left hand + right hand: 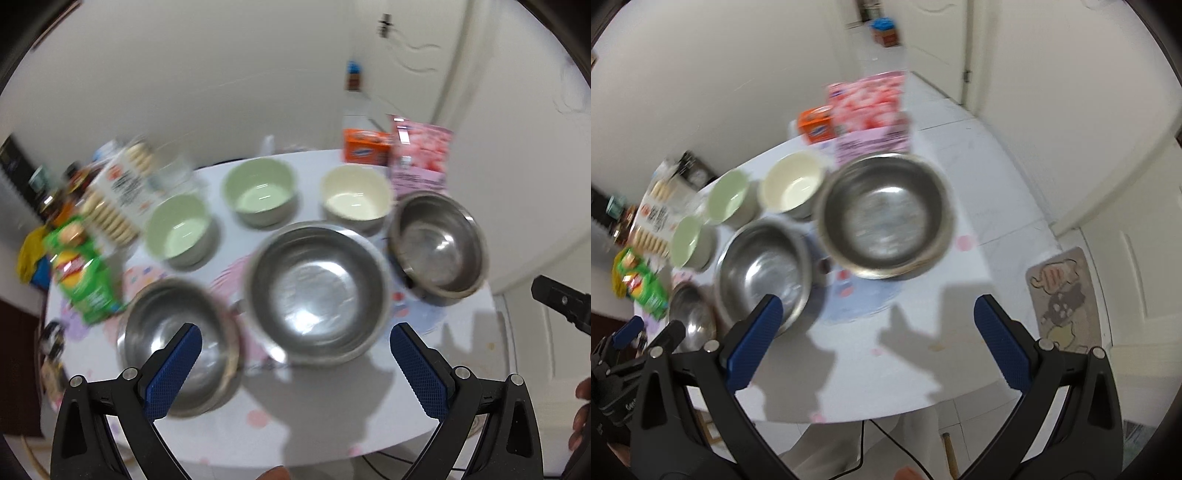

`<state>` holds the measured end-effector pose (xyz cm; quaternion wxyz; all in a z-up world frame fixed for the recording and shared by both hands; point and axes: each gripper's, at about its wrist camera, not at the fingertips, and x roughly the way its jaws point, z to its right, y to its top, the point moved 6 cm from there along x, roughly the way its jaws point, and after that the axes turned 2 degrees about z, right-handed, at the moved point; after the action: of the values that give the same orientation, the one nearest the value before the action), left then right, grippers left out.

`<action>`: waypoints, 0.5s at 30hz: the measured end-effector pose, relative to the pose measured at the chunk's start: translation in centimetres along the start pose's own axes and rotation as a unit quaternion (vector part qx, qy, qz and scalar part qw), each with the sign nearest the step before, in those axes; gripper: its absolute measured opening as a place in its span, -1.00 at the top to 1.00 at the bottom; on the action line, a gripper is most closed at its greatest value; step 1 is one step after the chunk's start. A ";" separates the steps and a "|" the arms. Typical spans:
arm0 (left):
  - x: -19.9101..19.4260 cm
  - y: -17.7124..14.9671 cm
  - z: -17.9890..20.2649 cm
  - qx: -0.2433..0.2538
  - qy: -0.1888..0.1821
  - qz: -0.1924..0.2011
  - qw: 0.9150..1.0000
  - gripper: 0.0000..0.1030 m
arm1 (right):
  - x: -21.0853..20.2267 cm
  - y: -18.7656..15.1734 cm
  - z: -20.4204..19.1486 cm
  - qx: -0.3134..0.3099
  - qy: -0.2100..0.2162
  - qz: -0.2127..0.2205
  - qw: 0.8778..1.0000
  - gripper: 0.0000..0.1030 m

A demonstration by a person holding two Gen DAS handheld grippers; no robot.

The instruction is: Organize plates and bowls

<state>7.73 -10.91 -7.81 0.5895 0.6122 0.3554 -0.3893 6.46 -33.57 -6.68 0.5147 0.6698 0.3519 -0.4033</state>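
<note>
Three steel bowls stand on the white table: a large middle one (319,291) (762,269), a smaller one at the left (177,343) (692,317), and one at the right (437,245) (882,216). Behind them are two green bowls (179,230) (258,190) (689,242) (729,199) and a cream bowl (356,194) (792,186). My left gripper (295,339) hangs open above the near table edge, its left finger over the left steel bowl. My right gripper (877,314) is open over bare table in front of the right steel bowl, holding nothing.
A green chip bag (83,273) (639,286), biscuit packs (118,192) and bottles crowd the table's left side. An orange box (365,147) (816,123) and pink package (421,155) (870,110) stand at the back. A floor mat (1065,301) lies to the right.
</note>
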 end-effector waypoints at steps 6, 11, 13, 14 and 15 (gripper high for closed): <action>2.4 3.3 5.6 0.015 -0.048 0.008 0.999 -1.00 | 1.1 2.9 5.1 0.017 -0.018 0.004 1.000 -1.00; 5.2 5.6 8.7 -0.004 -0.079 0.019 0.997 -1.00 | 3.6 5.1 7.3 0.024 -0.005 0.001 1.000 -1.00; 7.2 6.1 9.6 -0.012 -0.079 0.011 0.997 -1.00 | 5.3 5.8 7.8 0.025 0.011 -0.012 1.000 -1.00; 7.8 6.1 9.8 -0.014 -0.077 0.008 0.997 -1.00 | 6.1 6.2 8.0 0.025 0.016 -0.016 0.999 -1.00; 8.7 6.4 10.2 -0.015 -0.076 0.004 0.997 -1.00 | 6.9 6.5 8.1 0.023 0.020 -0.022 0.999 -1.00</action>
<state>16.71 -21.59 -12.79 0.6252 0.5732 0.3132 -0.4271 13.68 -42.47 -11.41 0.4831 0.6814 0.3671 -0.4092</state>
